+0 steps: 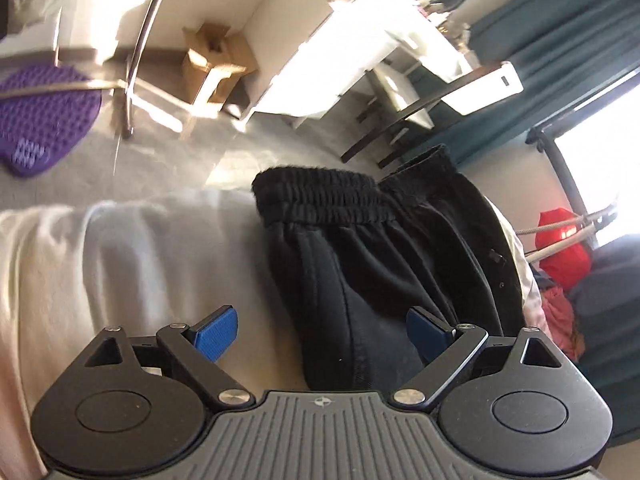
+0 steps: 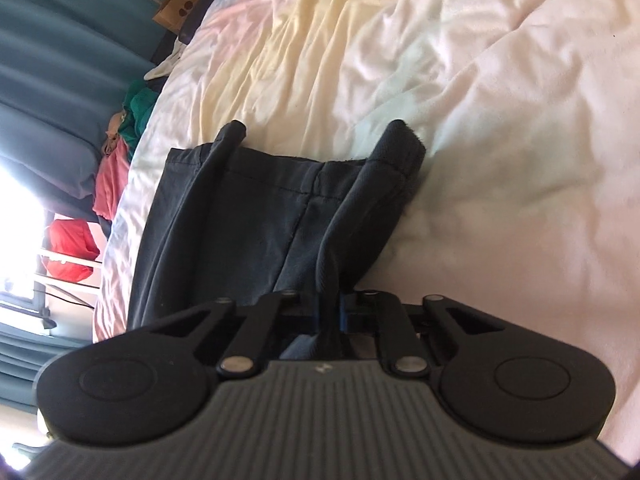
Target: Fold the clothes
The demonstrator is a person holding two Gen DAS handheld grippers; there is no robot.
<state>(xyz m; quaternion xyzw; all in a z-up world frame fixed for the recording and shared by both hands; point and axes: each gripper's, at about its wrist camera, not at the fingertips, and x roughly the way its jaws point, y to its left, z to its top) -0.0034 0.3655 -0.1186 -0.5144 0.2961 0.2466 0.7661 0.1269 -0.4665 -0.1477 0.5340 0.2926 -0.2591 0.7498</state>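
Note:
Dark sweatpants [image 1: 372, 264] lie on the white bedsheet [image 1: 132, 248], their ribbed waistband [image 1: 320, 196] toward the bed's edge. My left gripper [image 1: 320, 332] is open just above the pants, its blue pads [image 1: 218, 334] spread wide with the fabric between and below them. In the right wrist view the leg end of the pants [image 2: 248, 216] lies on the sheet [image 2: 480, 120]. My right gripper [image 2: 330, 312] is shut on a fold of the pants' fabric, which rises in a ridge from the jaws toward the hem.
Beyond the bed are a purple mat [image 1: 44, 120], a cardboard box [image 1: 216, 64], white furniture [image 1: 312, 40] and teal curtains [image 1: 560, 52]. A red bag [image 1: 564, 248] and a pile of clothes [image 2: 116, 168] sit by the bedside. A paper bag [image 2: 176, 4] stands near the curtains.

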